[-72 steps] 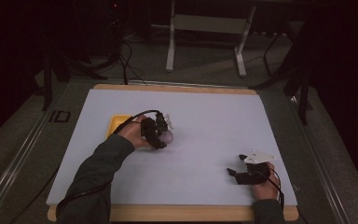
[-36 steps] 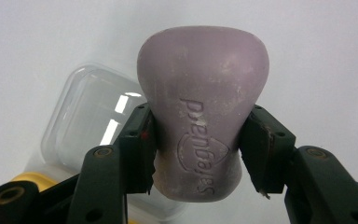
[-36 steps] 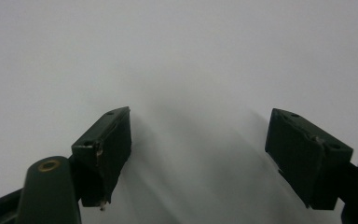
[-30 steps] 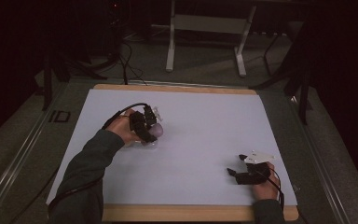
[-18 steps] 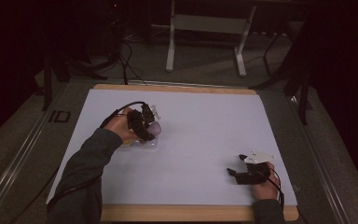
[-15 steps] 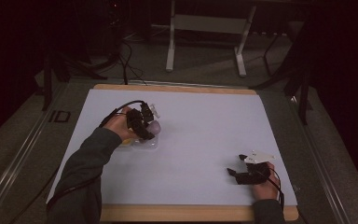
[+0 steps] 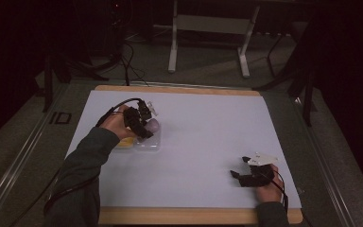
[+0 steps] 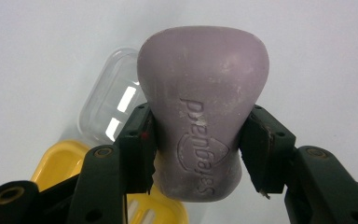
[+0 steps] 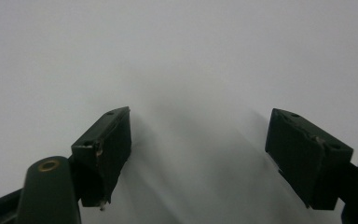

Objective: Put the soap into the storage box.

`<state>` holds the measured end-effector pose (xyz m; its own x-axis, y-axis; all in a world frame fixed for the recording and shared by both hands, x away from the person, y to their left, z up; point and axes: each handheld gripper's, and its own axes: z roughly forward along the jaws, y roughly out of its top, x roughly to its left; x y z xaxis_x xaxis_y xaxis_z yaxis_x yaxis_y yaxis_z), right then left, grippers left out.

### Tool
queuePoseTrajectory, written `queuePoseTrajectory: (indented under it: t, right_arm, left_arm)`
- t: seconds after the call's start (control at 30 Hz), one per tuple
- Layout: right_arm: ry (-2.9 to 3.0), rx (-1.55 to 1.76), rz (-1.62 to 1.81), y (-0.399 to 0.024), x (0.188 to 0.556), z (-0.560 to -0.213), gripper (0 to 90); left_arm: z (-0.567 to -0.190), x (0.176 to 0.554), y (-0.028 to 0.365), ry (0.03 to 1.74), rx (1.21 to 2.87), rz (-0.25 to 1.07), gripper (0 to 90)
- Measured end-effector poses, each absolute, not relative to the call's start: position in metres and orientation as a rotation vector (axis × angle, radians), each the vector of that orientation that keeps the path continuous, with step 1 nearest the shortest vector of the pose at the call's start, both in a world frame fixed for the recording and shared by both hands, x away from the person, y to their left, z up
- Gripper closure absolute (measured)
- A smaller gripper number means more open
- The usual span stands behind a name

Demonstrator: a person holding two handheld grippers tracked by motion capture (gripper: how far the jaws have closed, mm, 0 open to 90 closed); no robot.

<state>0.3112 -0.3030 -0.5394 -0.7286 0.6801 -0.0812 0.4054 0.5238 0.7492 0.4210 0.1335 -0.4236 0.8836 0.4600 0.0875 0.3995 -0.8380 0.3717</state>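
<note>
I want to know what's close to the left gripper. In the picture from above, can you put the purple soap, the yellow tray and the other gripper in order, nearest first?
1. Purple soap: clamped between the jaws of the left gripper.
2. Yellow tray: just below it on the white table, beside a clear lid.
3. Right gripper: far off, near the table's front right corner.

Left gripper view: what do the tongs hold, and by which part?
The left tongs clamp the purple soap bar across its narrower waist, one pad on each side.
</note>
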Motion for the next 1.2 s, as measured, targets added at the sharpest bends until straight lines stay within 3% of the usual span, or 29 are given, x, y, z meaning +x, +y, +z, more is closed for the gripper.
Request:
queuePoseTrajectory:
  t: [1.2]
  right_arm:
    - [2.403, 0.896, 1.041, -0.303, 0.311, -0.539, 22.0]
  left_arm:
    - [-0.426, 0.435, 0.179, 0.855, 2.641, 0.253, 49.9]
